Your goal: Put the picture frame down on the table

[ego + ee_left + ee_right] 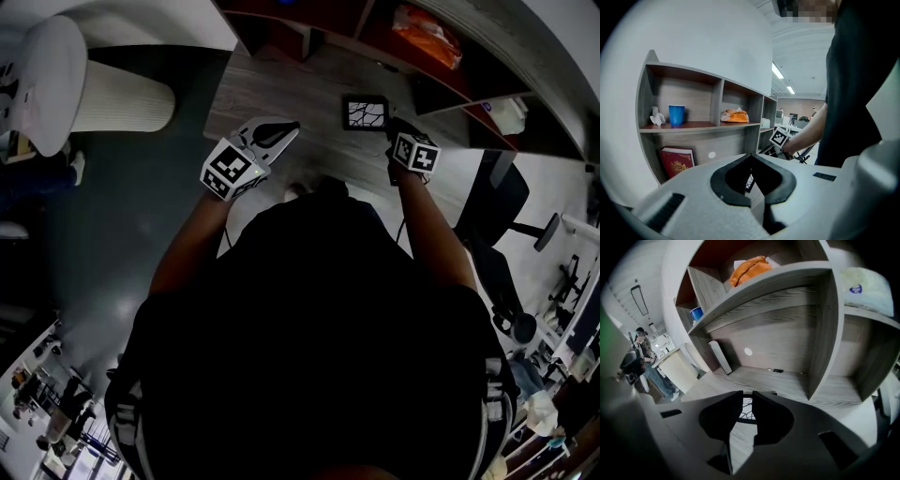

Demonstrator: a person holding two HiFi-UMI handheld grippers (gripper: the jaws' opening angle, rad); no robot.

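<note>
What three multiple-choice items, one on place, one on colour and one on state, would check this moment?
1. Where is the picture frame? A on the table; B on the floor; C held up in the air.
2. What colour is the cup on the shelf? A red; B blue; C green.
3. How do the jaws of the left gripper stand? A wide apart; B clamped on the frame; C together, empty.
Answers: 1 A, the head view shows it on the wood top; 2 B, it is plainly blue in the left gripper view; 3 C, the tips meet with nothing between them.
</note>
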